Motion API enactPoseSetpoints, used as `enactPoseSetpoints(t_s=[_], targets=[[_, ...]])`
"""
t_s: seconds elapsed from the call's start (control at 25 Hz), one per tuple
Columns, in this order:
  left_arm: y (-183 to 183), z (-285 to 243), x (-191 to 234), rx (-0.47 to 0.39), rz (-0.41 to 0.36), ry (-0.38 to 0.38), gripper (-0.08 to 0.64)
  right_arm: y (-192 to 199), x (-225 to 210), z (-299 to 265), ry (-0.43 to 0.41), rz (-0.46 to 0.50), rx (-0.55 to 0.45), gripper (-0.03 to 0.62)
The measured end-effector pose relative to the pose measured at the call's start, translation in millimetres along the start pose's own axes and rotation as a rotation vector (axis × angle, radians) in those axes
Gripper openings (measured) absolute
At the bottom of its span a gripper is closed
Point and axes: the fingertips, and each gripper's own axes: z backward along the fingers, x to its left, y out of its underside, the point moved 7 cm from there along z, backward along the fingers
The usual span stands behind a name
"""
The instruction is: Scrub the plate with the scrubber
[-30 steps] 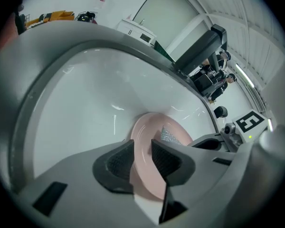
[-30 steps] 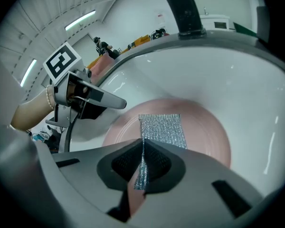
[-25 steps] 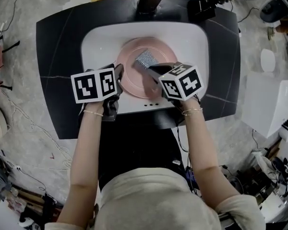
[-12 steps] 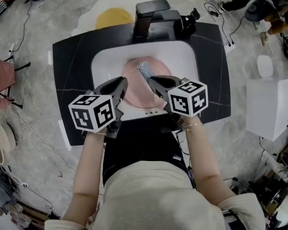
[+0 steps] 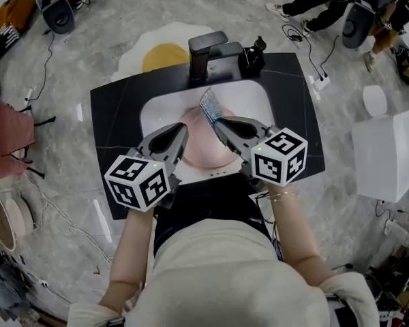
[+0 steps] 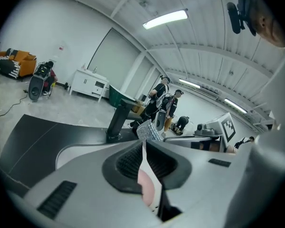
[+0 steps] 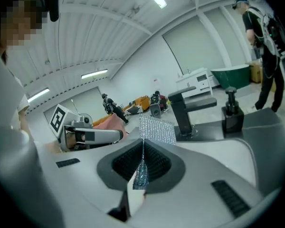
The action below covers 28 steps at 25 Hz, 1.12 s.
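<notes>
The pink plate sits in the white sink, its near part hidden behind my two grippers. My left gripper is shut on the plate's left rim, and the pink edge shows pinched between the pads. My right gripper is shut on the silver mesh scrubber, which sticks up over the plate's far side. In the right gripper view the scrubber fans out above the jaws, with the left gripper and the plate off to the left.
A black faucet and a black dispenser stand at the back of the black counter. An egg-shaped mat lies on the floor behind. A white box stands to the right. People and cables are at the far right.
The left gripper's jaws have closed onto the plate's rim. Both grippers have come up towards the camera, and the scrubber has lifted from the plate's face to above its far edge.
</notes>
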Motion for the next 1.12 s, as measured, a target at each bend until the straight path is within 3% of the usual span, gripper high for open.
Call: enactPoseSetpoints(t_s=[0.24, 0.44, 0.8, 1.12], targets=[[-17, 10, -3, -0.058, 0.007, -0.009, 0.040, -18, 19, 14, -0.024, -0.022, -0.129, 0.020], [-19, 12, -7, -0.085, -0.046, -0.043, 0.040, -19, 26, 17, -0.042, -0.007, -0.137, 0.020], [-6, 10, -13, -0.041, -0.124, -0.053, 0.040, -5, 34, 17, -0.020, -0.065, -0.212, 0.020], [10, 4, -12, 0.044, -0.099, -0.071, 0.040, 14, 27, 13, 0.018, -0.081, -0.165, 0.018]])
